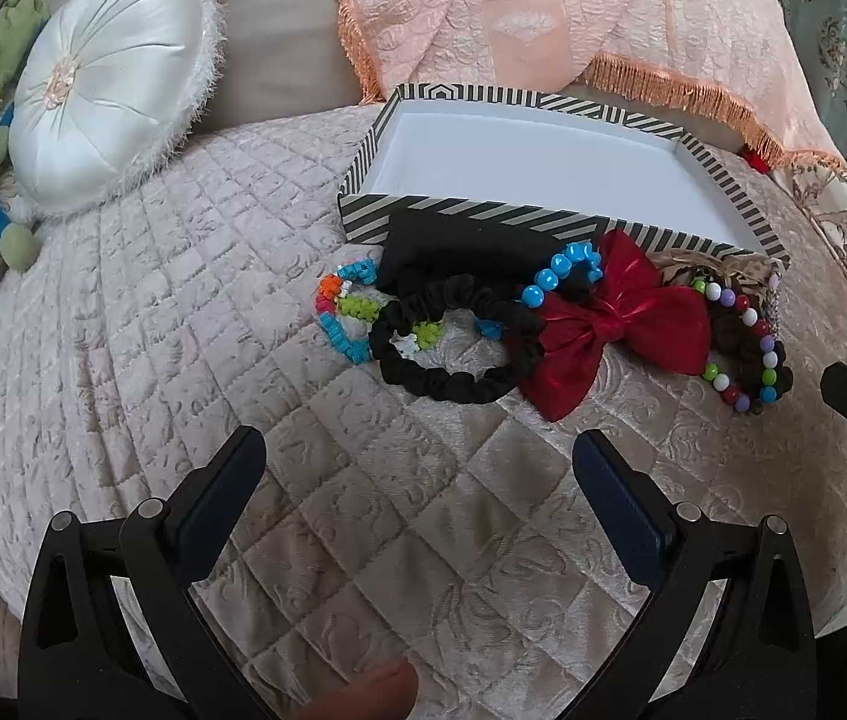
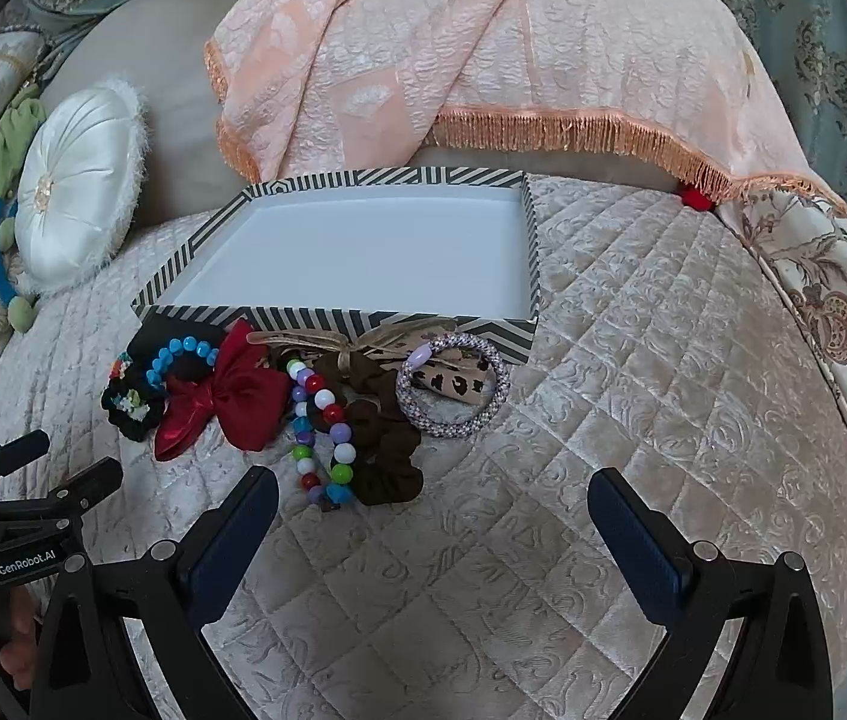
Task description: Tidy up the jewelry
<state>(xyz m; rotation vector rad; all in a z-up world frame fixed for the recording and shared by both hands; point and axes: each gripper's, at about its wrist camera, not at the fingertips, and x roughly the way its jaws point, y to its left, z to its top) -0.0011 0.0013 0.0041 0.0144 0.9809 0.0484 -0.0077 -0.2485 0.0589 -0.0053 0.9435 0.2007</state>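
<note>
Hovering: both grippers short of the pile, nothing grasped, task judged at the start.
Left gripper (image 1: 420,459): jaws wide apart, empty, aimed at the black scrunchie (image 1: 453,339).
Right gripper (image 2: 432,501): jaws wide apart, empty, nearest the multicolour bead bracelet (image 2: 321,426) and brown scrunchie (image 2: 384,438).
Striped box (image 2: 333,324): open, white floor bare, on the quilted bed cover (image 2: 633,420); likely the destination, hence parked just behind the pile.
Jewelry pile: single row touching the box's near wall, items overlapping; likely staged for short lifts over the wall.
Red bow (image 1: 615,318): mid-row, over the black scrunchie's right edge.
Blue bead bracelet (image 1: 561,273): behind the bow, partly under it.
Square-bead bracelet (image 1: 345,312): far left end, tangled with the black scrunchie.
Right wrist view only: lilac braided bangle (image 2: 453,387) lying on a leopard-print piece (image 2: 453,384), straw-coloured bow (image 2: 357,342) against the box, full brown scrunchie.
Left wrist view only: square-bead bracelet laid out in full, black scrunchie's open loop, black flat piece (image 1: 453,240) leaning at the box wall.
Cross-check: each view catches the other gripper at its edge.
Background: white satin cushion (image 1: 117,84), peach fringed cloth (image 2: 483,60), well clear of the pile.
Risk: overlaps mean one pick may drag a neighbour.
</note>
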